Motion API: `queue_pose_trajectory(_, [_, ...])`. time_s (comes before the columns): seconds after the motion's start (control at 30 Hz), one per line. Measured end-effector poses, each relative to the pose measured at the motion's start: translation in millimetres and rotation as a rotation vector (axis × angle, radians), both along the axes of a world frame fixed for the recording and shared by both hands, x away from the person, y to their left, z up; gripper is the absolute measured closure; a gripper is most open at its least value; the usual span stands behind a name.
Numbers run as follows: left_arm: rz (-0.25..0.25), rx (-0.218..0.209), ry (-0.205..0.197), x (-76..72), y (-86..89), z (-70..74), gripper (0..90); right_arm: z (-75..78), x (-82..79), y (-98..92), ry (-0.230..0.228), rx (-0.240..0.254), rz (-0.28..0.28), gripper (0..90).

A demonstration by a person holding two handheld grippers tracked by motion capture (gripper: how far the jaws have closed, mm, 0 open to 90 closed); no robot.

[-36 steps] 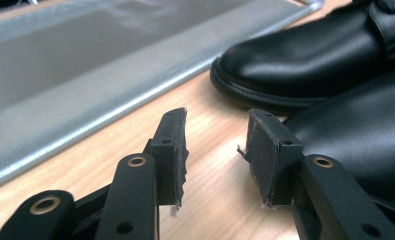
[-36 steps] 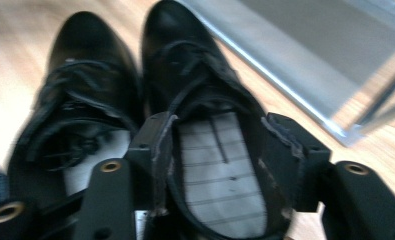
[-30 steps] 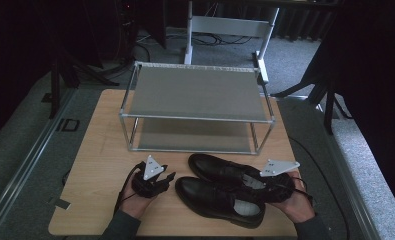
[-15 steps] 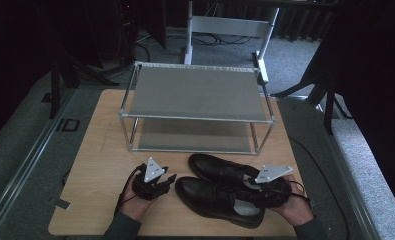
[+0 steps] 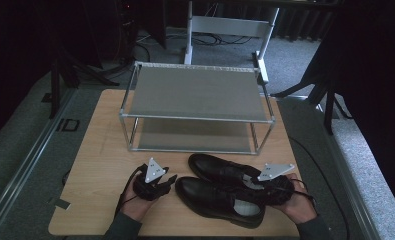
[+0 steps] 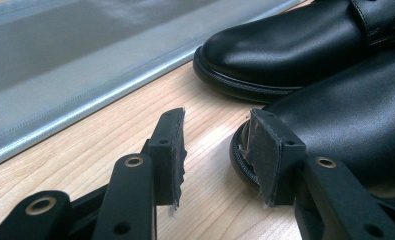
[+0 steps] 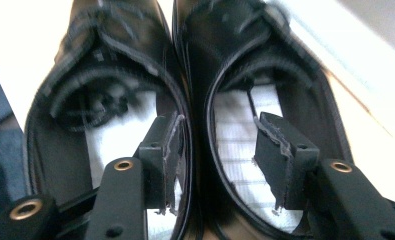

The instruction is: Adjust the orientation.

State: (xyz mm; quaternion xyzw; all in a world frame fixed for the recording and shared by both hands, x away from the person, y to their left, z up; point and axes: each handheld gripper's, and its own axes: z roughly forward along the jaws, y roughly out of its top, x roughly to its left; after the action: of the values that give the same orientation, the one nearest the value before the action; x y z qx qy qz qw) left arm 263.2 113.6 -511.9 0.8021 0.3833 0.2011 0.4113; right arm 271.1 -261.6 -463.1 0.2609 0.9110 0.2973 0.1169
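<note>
The right tool [image 5: 265, 186] has slid over the shoe heels; the left tool [image 5: 161, 184] has edged toward the near shoe [image 5: 212, 199]

We see two black leather dress shoes lying side by side on the wooden counter [image 5: 100, 165], in front of the two-tier metal shoe rack [image 5: 197, 92]. The near shoe [image 5: 215, 200] and the far shoe [image 5: 220, 170] touch along their sides, toes toward our left, heels toward our right. Both sit upright on their soles, glossy, with white insoles showing in their openings.
</note>
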Motion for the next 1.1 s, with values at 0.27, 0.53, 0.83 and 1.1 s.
queue_pose_trajectory(0.27, [-0.007, -0.009, 0.003, -1.2, -2.8, 0.0, 58.9, -6.4, -0.5, -2.6, 0.029, -0.067, -0.015, 50.9])
queue_pose_trajectory(0.53, [-0.079, -0.022, 0.018, -16.2, -17.9, 4.4, 58.9, -14.5, 7.3, 4.4, 0.093, -0.130, 0.008, 49.0])
queue_pose_trajectory(0.83, [-0.260, -0.003, 0.074, -56.3, -52.7, -7.6, 59.5, -19.1, 11.6, 8.7, 0.126, -0.188, 0.020, 51.0])
queue_pose_trajectory(1.1, [-0.339, 0.005, 0.164, -67.9, -70.8, -30.0, 62.6, -18.5, 14.2, 10.8, 0.149, -0.220, 0.026, 52.6])
